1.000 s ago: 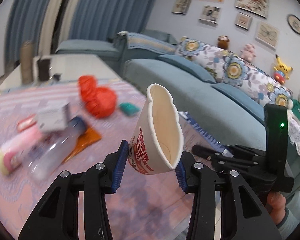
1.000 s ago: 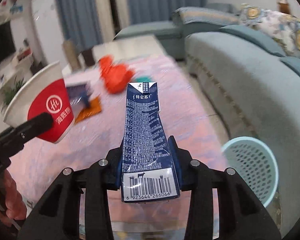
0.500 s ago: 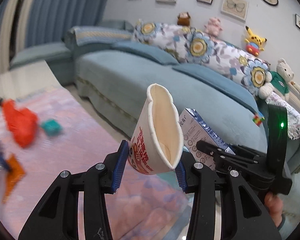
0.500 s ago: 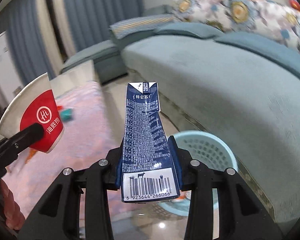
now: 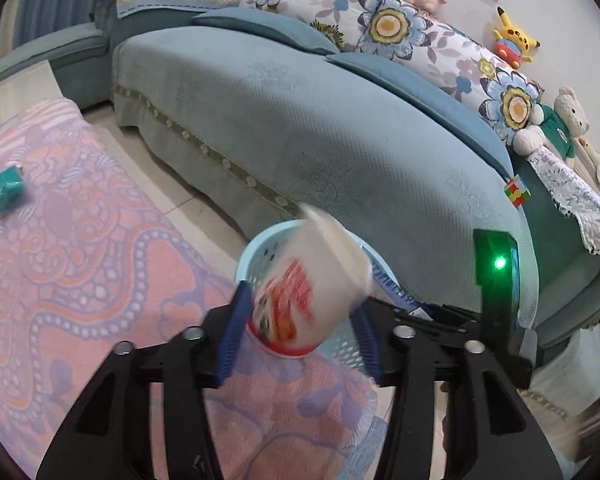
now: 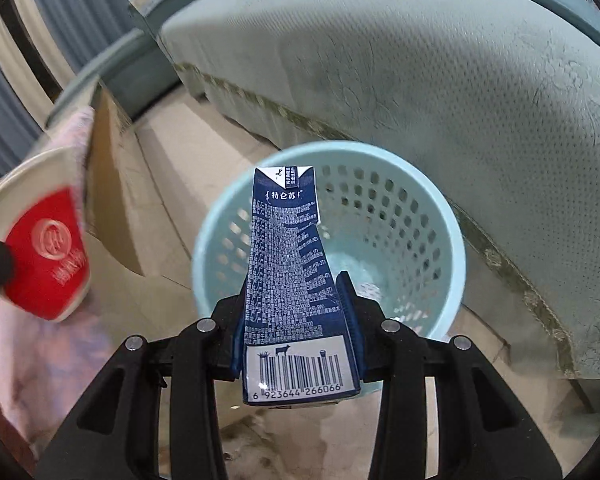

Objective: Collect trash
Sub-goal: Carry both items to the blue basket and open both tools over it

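Each tool (image 5: 298, 330) (image 6: 296, 326) is showing black plastic arms, silver screws and ribbed blue pads (image 5: 232, 332); a green light (image 5: 499, 263) is glowing on one.

The bin (image 6: 440, 216) stands open-topped on the floor, its mouth partly covered from above by the carton (image 6: 296, 292) — the far and right part of the opening shows free. The sofa (image 6: 440, 80) crowds just behind it, and the table edge (image 6: 112, 184) closes in on the left, where the cup (image 6: 48, 256) hangs — tile floor lies between table and sofa.
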`<state>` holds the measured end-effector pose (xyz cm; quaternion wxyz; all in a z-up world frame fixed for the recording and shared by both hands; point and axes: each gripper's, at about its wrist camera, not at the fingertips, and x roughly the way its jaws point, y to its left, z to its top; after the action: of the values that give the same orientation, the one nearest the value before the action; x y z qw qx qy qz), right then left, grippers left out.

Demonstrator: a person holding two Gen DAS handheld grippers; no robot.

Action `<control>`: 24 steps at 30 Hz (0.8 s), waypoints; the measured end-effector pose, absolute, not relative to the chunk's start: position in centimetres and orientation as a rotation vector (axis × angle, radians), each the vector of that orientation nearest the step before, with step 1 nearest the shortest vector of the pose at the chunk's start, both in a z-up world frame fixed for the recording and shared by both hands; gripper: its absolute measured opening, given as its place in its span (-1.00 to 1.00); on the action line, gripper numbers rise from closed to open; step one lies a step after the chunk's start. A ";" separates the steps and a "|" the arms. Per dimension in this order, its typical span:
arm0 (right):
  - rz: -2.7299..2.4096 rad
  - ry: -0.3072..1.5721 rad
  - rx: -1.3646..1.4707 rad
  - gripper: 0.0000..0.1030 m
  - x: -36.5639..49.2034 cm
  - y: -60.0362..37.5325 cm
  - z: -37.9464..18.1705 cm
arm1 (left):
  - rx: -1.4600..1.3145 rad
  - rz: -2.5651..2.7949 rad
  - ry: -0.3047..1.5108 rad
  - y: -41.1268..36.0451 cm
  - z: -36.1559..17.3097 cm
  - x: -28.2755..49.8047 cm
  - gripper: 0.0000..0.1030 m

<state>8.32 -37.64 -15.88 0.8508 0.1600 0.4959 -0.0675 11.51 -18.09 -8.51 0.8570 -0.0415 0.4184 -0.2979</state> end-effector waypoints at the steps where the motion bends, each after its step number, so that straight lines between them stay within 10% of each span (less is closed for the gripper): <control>1: -0.144 1.053 0.335 -0.30 8.4 -37.6 -16.2 | -0.084 -0.620 0.879 -18.2 -8.6 11.5 0.07; 24: 0.021 0.813 0.263 -0.11 6.8 -32.9 -6.4 | -0.161 -0.529 0.678 -9.0 -0.7 6.1 0.21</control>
<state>6.77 -32.94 -6.37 0.9100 0.1276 0.3945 0.0104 6.06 -8.99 -0.66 0.9059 -0.0778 0.3281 -0.2562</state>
